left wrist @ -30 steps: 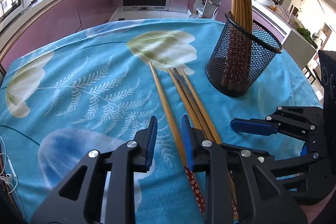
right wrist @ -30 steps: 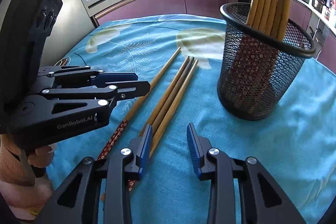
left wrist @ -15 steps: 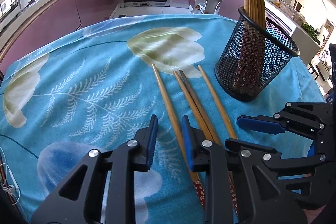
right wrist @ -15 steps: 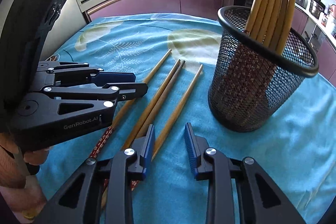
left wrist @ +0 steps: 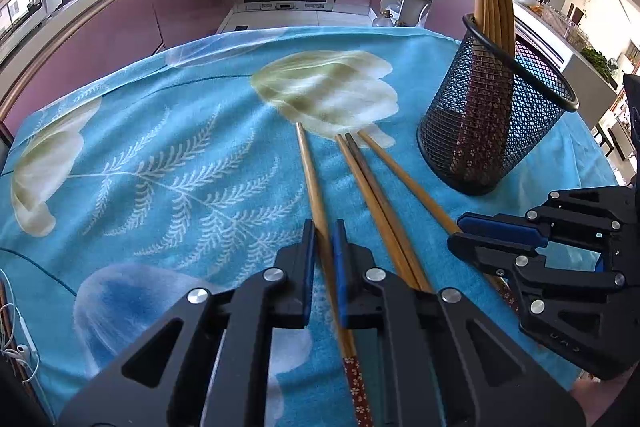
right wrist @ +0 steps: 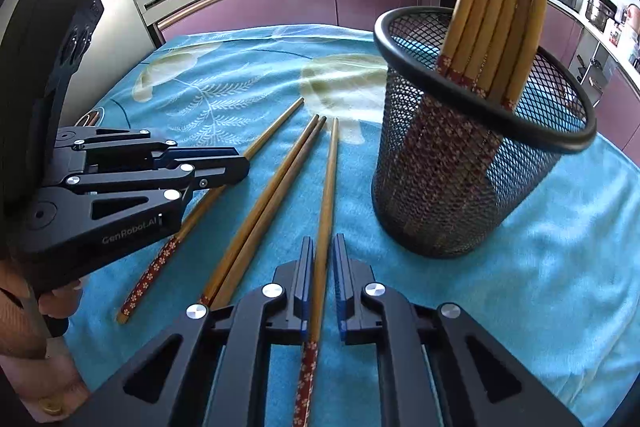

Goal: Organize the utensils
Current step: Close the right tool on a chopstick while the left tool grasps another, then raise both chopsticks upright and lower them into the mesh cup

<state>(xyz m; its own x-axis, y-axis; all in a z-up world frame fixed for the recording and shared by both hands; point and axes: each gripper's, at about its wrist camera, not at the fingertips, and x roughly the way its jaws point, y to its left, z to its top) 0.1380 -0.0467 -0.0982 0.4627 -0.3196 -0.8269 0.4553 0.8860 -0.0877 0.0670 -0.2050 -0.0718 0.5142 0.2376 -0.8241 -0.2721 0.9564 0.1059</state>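
Here, four loose chopsticks (right wrist: 256,215) (two in jaws).

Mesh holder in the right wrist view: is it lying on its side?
No, the black mesh holder stands upright on the blue tablecloth with several chopsticks standing inside.

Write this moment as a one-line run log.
left gripper: shut on leftmost chopstick | right gripper: shut on rightmost chopstick

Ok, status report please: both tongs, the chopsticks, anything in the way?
Left tongs shut on leftmost chopstick. Right tongs shut on rightmost chopstick. Middle pair loose on tablecloth. Mesh holder upright, path clear.
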